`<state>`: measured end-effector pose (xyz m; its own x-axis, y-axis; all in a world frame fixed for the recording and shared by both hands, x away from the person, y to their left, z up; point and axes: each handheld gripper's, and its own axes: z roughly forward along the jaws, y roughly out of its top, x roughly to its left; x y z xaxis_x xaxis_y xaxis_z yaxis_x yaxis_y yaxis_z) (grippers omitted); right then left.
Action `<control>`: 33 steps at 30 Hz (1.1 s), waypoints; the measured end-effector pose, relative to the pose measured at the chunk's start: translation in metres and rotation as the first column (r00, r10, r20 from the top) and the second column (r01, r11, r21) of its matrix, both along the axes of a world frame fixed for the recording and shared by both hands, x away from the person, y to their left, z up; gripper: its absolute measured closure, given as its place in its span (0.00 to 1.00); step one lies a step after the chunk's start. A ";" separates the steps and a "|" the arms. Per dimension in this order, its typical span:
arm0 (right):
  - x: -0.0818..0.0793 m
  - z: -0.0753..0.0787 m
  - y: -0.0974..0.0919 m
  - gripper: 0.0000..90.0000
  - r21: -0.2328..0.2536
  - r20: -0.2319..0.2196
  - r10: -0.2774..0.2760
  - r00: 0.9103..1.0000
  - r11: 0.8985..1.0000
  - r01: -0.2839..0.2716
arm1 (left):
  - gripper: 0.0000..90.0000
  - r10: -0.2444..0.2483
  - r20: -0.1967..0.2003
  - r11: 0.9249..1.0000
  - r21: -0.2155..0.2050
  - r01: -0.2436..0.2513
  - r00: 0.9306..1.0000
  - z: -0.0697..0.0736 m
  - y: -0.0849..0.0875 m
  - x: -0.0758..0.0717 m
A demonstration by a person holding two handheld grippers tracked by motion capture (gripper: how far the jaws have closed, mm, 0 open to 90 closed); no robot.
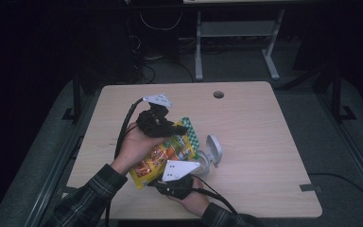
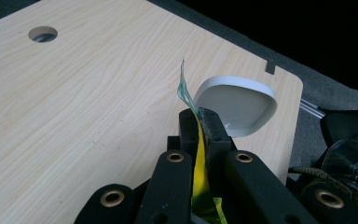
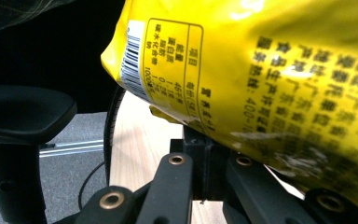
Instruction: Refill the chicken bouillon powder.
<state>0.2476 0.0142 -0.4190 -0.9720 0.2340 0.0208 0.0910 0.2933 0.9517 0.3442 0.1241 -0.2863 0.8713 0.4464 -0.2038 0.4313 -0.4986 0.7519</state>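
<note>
A yellow snack bag (image 1: 163, 158) with a green checked top edge hangs tilted above the table between both grippers. My left gripper (image 1: 179, 128) is shut on the bag's top edge; in the left gripper view the thin yellow-green film (image 2: 198, 154) stands pinched between the jaws of the left gripper (image 2: 200, 121). My right gripper (image 1: 170, 182) sits at the bag's lower end, near the table's front. In the right gripper view the printed back of the bag (image 3: 261, 70) lies over the right gripper (image 3: 200, 140), whose jaws stand together at the bag's edge, tips hidden.
A white round container with its hinged lid (image 1: 210, 153) open stands just right of the bag; the lid (image 2: 235, 105) shows beyond the left jaws. The wooden table (image 1: 246, 123) has a cable hole (image 1: 218, 94) at the back. A black chair (image 3: 23, 116) stands beside the table.
</note>
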 end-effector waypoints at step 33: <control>-0.005 0.007 -0.001 1.00 0.063 -0.018 0.017 1.000 0.998 -0.016 | 1.00 -0.006 -0.053 0.993 0.119 0.012 0.999 0.005 -0.015 0.006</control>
<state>0.2430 0.0130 -0.4124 -0.9751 0.2154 0.0529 0.1042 0.2344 0.9666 0.3503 0.1091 -0.2810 0.8651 0.4622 -0.1950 0.4634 -0.5874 0.6634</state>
